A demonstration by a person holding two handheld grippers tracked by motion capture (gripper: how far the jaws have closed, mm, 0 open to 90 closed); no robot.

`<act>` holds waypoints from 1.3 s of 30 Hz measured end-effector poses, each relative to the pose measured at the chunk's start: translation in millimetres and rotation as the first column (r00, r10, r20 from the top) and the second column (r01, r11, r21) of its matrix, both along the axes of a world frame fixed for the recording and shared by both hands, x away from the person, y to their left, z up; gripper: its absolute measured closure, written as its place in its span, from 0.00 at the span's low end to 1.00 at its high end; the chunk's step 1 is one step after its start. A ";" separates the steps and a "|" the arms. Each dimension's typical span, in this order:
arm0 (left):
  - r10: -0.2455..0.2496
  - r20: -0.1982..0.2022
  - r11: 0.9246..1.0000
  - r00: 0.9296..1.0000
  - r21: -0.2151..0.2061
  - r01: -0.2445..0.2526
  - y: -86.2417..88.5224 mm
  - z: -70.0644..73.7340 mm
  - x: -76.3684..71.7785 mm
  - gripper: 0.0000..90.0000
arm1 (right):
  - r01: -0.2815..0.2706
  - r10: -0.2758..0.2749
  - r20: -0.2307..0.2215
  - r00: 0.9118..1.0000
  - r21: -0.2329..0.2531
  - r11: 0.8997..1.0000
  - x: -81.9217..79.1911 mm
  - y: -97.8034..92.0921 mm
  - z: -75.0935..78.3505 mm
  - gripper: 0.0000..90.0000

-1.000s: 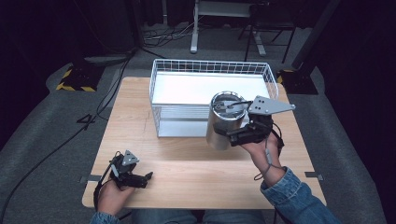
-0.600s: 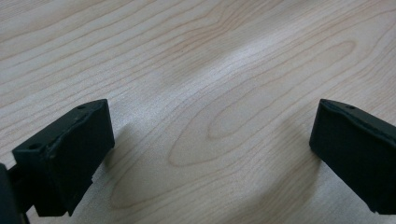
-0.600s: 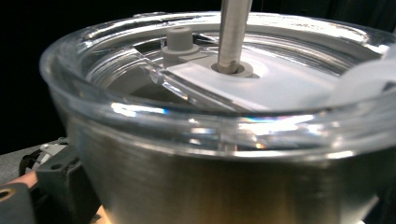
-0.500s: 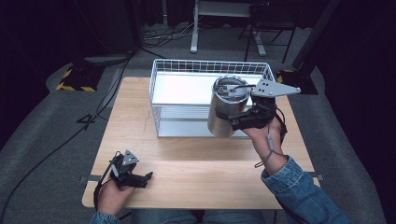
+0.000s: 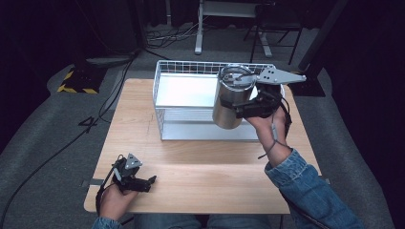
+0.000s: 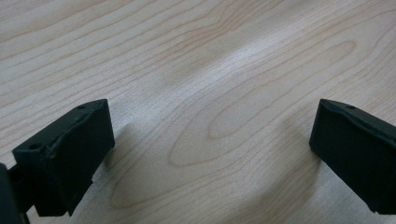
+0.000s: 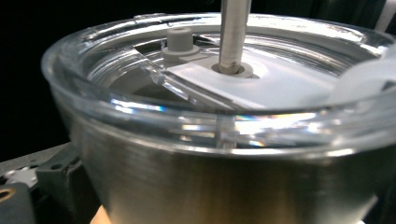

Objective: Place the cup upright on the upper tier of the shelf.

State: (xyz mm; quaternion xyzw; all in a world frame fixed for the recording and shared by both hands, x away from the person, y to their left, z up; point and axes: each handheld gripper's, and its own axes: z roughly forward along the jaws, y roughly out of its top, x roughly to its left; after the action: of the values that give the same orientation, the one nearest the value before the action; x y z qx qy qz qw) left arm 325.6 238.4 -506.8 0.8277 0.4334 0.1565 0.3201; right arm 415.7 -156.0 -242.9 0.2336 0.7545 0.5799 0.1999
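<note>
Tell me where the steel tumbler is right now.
In the high view, the steel tumbler is held off the table by the right gripper, at the front right of the wire basket.

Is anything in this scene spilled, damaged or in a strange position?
Nothing looks spilled or damaged. The steel tumbler is held above the wire basket by the right gripper, slightly tilted, its clear lid in place. The left gripper rests open on the table.
</note>
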 end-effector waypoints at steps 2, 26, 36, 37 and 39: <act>0.003 -0.003 1.000 1.000 -0.004 -0.003 -0.3 -0.1 -0.2 0.00 | 0.014 -0.014 0.003 1.000 0.002 1.000 6.4 -1.0 2.0 0.04; 0.005 -0.003 1.000 1.000 -0.003 -0.005 -0.2 0.0 -0.2 0.00 | 0.111 -0.111 0.004 0.994 -0.029 0.993 74.4 0.5 5.7 0.04; 0.006 -0.002 1.000 1.000 -0.005 -0.006 -0.4 -0.1 -0.3 0.00 | 0.147 -0.147 -0.014 0.989 -0.002 0.989 101.3 -6.5 0.7 0.04; 0.005 -0.001 1.000 1.000 -0.004 -0.005 -0.3 0.0 -0.2 0.00 | 0.150 -0.150 -0.013 0.989 0.006 0.989 103.4 -7.3 0.3 0.04; 0.006 -0.002 1.000 1.000 -0.005 -0.006 -0.4 -0.1 -0.2 0.00 | 0.155 -0.155 -0.015 0.988 0.014 0.988 105.6 -7.9 -0.4 0.04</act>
State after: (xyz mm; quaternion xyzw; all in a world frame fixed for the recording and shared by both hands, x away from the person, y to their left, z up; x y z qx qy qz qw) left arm 325.4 238.0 -506.8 0.8257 0.4367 0.1558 0.3213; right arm 521.2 -163.9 -243.3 0.2972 0.7311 0.5664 0.2374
